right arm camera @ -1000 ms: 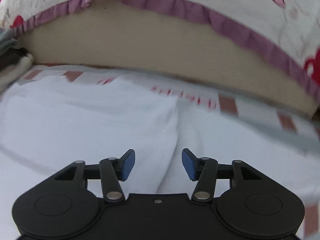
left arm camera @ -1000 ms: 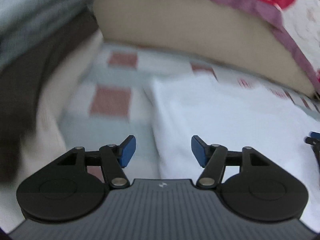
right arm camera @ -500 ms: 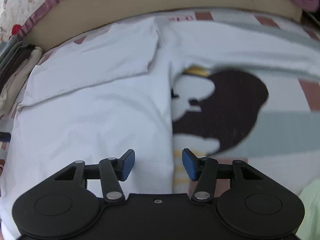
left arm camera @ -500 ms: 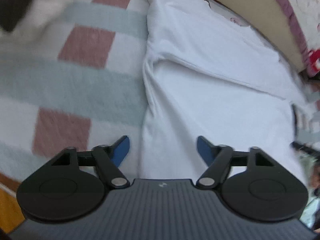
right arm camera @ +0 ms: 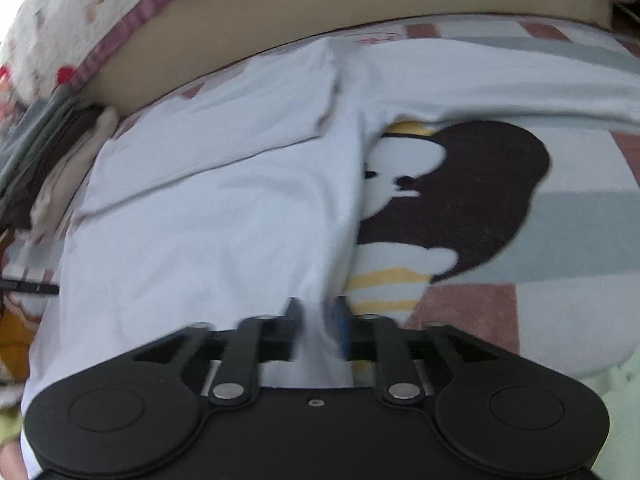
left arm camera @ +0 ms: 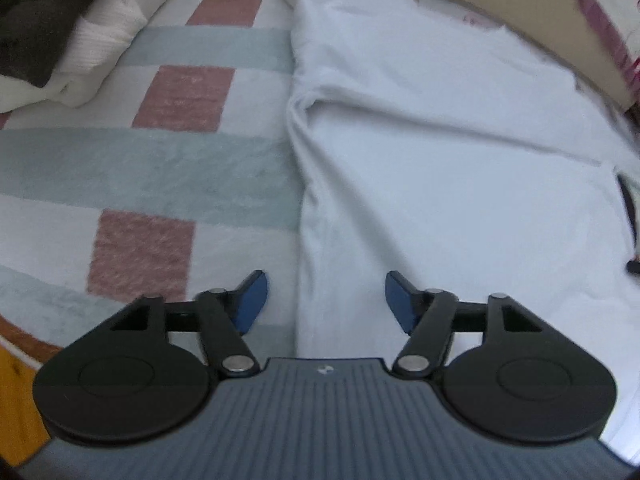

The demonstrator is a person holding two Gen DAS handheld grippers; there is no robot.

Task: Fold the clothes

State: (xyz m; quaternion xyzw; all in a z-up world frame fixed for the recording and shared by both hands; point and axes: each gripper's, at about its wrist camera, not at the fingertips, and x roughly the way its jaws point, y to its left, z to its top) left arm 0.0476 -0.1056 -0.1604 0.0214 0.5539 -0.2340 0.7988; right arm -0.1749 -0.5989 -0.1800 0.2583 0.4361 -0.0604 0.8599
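White shirt (right arm camera: 200, 220), cartoon figure (right arm camera: 472, 200) right view only

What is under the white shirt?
A checked blanket shows on either side of the shirt. A brown, white and yellow cartoon print emerges from under one edge of the shirt. The rest of the print is covered, as is anything else beneath.
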